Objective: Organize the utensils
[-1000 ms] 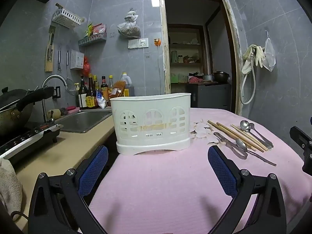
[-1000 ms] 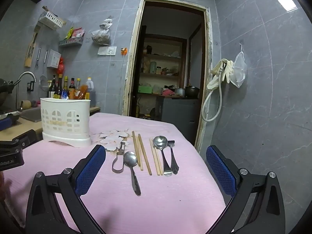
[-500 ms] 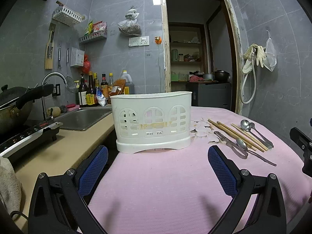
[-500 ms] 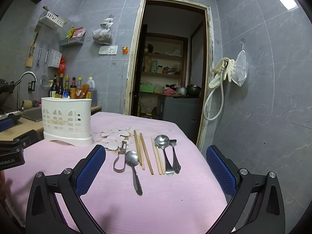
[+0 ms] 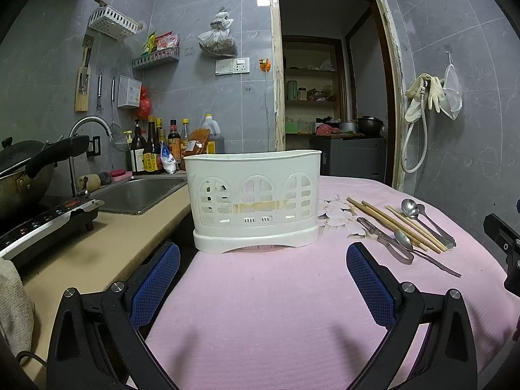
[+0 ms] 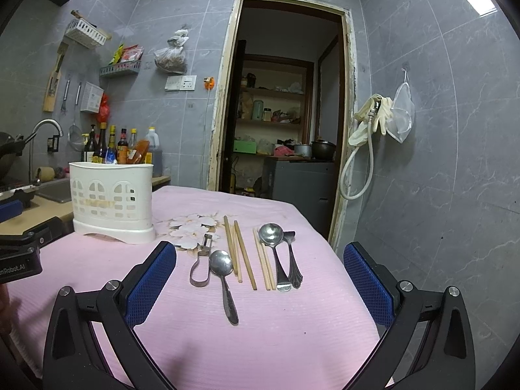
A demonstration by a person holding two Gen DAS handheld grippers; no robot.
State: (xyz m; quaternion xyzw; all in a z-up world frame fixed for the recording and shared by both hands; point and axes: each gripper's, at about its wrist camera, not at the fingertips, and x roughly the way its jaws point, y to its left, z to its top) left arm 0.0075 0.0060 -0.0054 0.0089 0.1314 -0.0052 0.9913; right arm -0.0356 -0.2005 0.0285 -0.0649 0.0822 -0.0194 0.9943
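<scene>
Pink tablecloth point(image 6: 292, 341): white caddy point(image 6: 112, 201) at left; peeler point(image 6: 201, 265), spoons point(image 6: 222, 276) and chopsticks point(image 6: 242, 255) in a row alongside, none stowed. Left gripper point(image 5: 263, 287) and right gripper point(image 6: 260, 287) both spread wide, empty. Step judged: first pick; next needs the right gripper lowered over 1 utensil.

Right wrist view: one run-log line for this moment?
phase: pre-grasp | left gripper: open, empty | right gripper: open, empty | utensils: on cloth | caddy: upright, none visible inside

White text "nRobot.AI", start cut off by frame edge, on black body of left gripper point(image 6: 19, 265) in right wrist view. Labels on sauce bottles point(image 5: 152, 159) too small to read.
</scene>
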